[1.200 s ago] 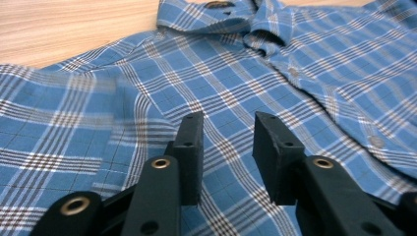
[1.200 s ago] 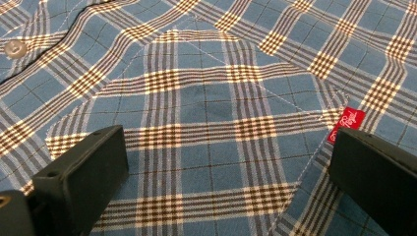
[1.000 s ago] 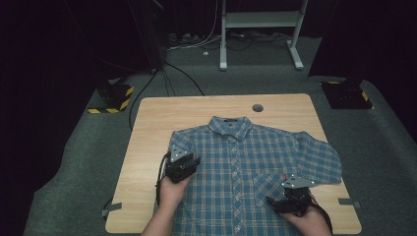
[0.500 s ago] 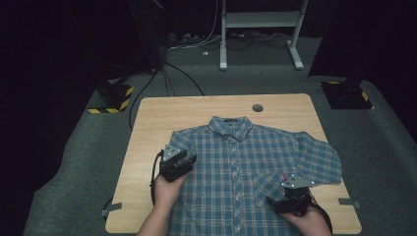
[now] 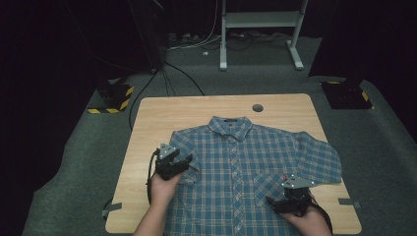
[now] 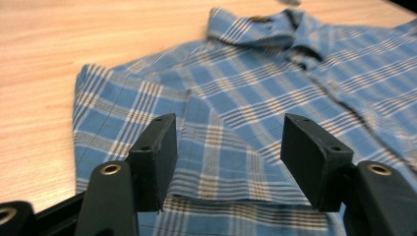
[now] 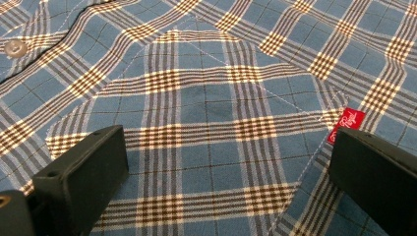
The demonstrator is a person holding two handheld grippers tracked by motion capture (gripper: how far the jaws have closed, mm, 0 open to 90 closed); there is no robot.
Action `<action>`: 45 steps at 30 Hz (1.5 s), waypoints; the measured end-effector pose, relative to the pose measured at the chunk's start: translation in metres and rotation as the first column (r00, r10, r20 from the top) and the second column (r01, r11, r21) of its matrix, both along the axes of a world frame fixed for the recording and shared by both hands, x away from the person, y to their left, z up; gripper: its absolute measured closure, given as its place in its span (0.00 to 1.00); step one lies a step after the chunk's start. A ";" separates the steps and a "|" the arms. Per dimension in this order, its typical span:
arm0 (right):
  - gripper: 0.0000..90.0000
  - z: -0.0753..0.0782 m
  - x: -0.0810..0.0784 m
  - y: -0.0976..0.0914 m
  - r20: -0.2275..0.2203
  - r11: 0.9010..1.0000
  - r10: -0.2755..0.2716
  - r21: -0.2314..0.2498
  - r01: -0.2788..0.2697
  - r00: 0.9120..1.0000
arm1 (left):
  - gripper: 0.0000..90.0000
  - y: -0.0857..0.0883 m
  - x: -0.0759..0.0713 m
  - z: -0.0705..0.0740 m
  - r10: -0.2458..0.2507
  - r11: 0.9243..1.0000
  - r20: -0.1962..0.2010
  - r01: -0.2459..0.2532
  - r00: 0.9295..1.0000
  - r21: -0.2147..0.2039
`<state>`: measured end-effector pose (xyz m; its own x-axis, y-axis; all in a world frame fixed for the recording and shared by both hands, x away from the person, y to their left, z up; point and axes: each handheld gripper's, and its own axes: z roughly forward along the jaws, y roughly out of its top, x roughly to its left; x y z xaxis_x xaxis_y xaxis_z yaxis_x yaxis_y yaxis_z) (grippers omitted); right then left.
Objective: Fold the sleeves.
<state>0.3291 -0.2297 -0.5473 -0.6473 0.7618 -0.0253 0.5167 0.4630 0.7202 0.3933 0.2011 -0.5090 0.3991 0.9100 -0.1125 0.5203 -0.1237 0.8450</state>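
Observation:
A blue plaid shirt (image 5: 246, 162) lies flat and buttoned on the wooden table (image 5: 162, 113), collar (image 6: 255, 27) at the far side. Its left sleeve (image 6: 128, 113) is folded in over the body. My left gripper (image 5: 184, 161) sits at that fold. Its jaws have just been opening and now stand apart, with the folded edge lying between them (image 6: 228, 128), pads off the cloth. My right gripper (image 5: 273, 201) hovers low over the chest pocket (image 7: 206, 113), open (image 7: 228, 140), beside the pocket's red tag (image 7: 346, 123).
A round cable hole (image 5: 257, 107) sits in the table's far edge. On the floor behind stand a white frame's legs (image 5: 223, 54), loose cables and two black bases with yellow stripes (image 5: 115, 96) (image 5: 346, 93). Bare wood lies left of the shirt.
My left gripper has slid a little to the left at the folded sleeve. The right hand has kept still and the shirt lies as before.

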 end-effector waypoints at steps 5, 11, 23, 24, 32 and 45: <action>0.01 0.000 0.000 0.000 0.000 1.000 0.002 0.001 -0.002 1.000 | 0.47 0.003 0.010 -0.009 0.022 1.000 -0.039 -0.021 0.999 0.019; 0.01 0.000 0.000 0.000 0.001 1.000 0.002 0.000 -0.002 1.000 | 0.55 0.003 0.014 -0.016 0.029 0.998 -0.067 -0.025 0.997 0.062; 0.01 0.000 -0.001 0.000 0.004 1.000 0.004 0.000 -0.004 1.000 | 0.72 0.007 0.018 -0.026 0.045 0.996 -0.128 -0.035 0.991 0.084; 0.01 0.000 -0.001 0.000 0.004 1.000 0.004 0.000 -0.004 1.000 | 0.75 0.006 0.018 -0.026 0.042 0.996 -0.127 -0.031 0.991 0.088; 0.01 0.000 -0.001 0.000 0.006 1.000 0.004 -0.002 -0.004 1.000 | 0.91 0.005 0.017 -0.030 0.023 0.996 -0.131 -0.011 0.991 0.092; 0.01 0.000 -0.001 0.000 0.004 1.000 0.004 -0.001 -0.004 1.000 | 0.96 0.004 0.008 -0.008 0.011 1.000 -0.066 -0.010 0.998 0.026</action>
<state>0.3286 -0.2295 -0.5473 -0.6501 0.7593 -0.0283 0.5121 0.4654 0.7219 0.4012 0.2056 -0.5170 0.3820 0.9170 -0.1151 0.5766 -0.1392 0.8051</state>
